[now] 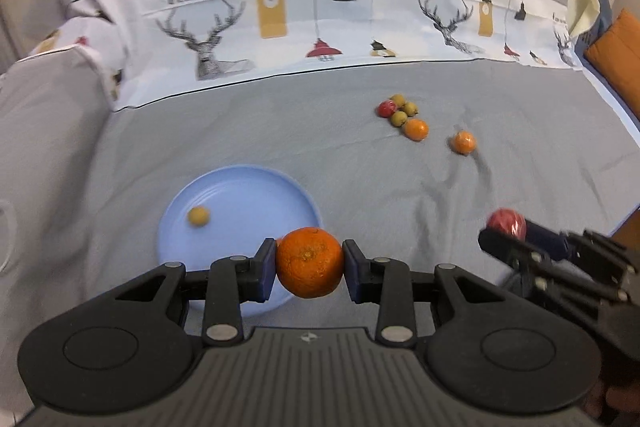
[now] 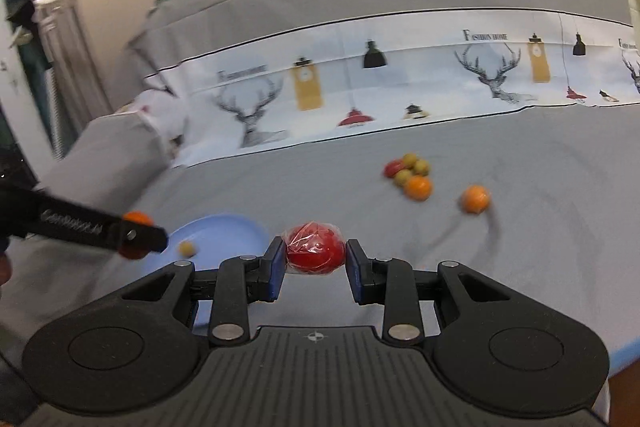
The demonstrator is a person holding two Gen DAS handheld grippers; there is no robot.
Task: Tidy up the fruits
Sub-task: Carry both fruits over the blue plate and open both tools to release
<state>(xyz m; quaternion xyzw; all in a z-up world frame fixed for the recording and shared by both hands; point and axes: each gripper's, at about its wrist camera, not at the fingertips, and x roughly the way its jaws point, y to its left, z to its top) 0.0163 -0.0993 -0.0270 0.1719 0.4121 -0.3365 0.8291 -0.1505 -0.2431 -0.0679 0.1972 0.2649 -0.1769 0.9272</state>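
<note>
On a bed (image 1: 360, 163) under a grey sheet, a white printed band (image 1: 320, 27) crosses the far side, with stags, lamps and yellow clocks; the words on it read "Fashion home". Nearer, to the left, lies a blue plate (image 1: 248, 195) with one small yellow-green fruit (image 1: 199, 216) resting inside it.

The left gripper (image 1: 309, 263) hangs just over the near right rim of the plate, its jaws clenched on an orange (image 1: 310, 262), which sits squarely between the two blue pads and bulges above and below them. In the right wrist view this gripper shows from the side at the left, over the plate, with white lettering on its black arm too blurred to read.

The right gripper (image 2: 315, 254) is to the right of the plate, above bare sheet, its jaws grasping a red fruit (image 2: 315, 253) wrapped in clear film; the fruit fills the gap between the pads, touching both.

Well apart, toward the far right of the bed, a cluster (image 1: 402, 115) of fruit lies together: one red, three yellow-green and an orange one (image 1: 416, 129) at its near edge, all touching or nearly so. Another small orange fruit (image 1: 463, 142) lies alone just to the right of the cluster.
</note>
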